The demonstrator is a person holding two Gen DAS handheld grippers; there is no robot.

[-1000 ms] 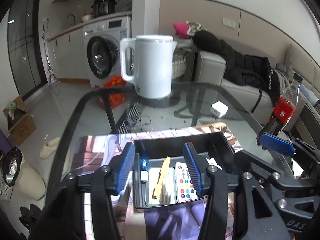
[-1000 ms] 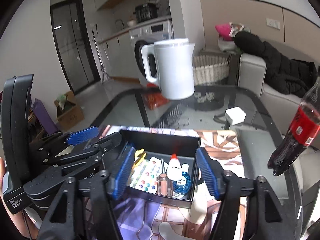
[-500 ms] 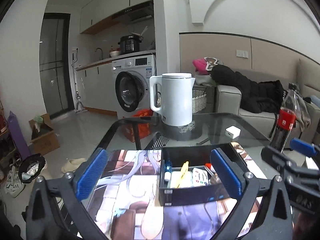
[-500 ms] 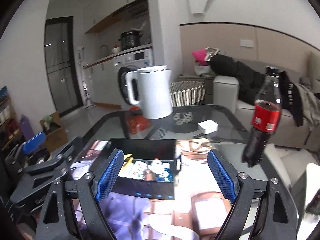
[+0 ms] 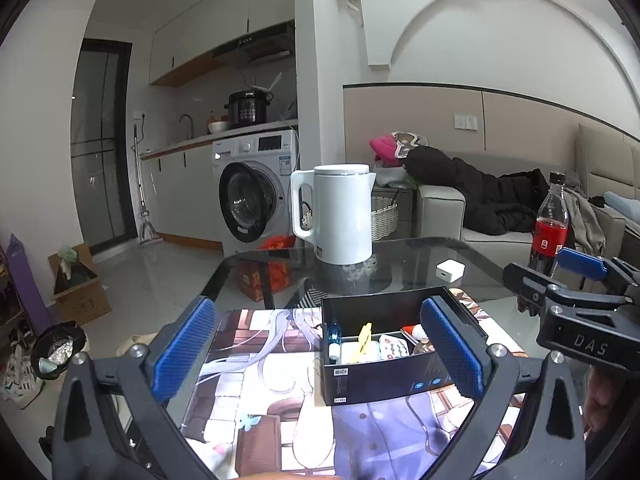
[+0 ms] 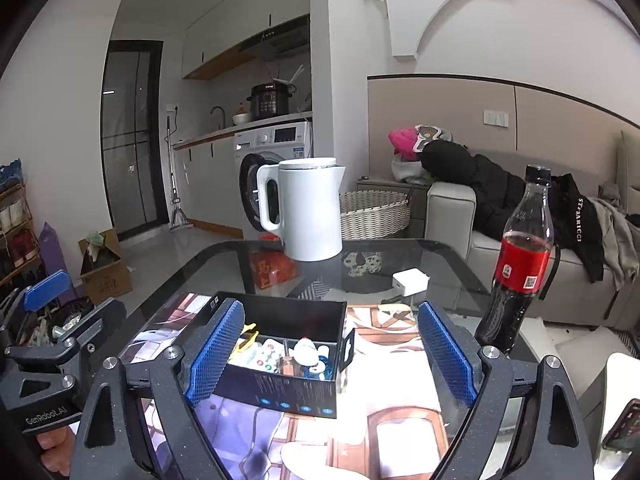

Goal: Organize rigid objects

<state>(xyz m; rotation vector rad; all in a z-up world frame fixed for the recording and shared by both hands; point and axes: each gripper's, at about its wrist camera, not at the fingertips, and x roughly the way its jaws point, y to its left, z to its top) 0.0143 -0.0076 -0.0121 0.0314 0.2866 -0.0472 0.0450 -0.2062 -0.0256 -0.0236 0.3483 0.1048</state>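
Two hand-held grippers of matte black, faintly speckled plastic; the left gripper (image 5: 320,346) has two broad triangular arms ending in ribbed blue rubber fingertip pads (image 5: 450,346), with round silver screws at the joints; the right gripper (image 6: 330,354) is built alike, its blue pads (image 6: 446,354) cross-hatched. From the left camera, the right tool's side at three o'clock reads "DAS"; from the right camera, the left tool at eight o'clock reads "GenRobot.AI".

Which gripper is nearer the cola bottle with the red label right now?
Right. The right gripper has the cola bottle just beyond its right finger; the left gripper sits farther over, on the right gripper's other side.
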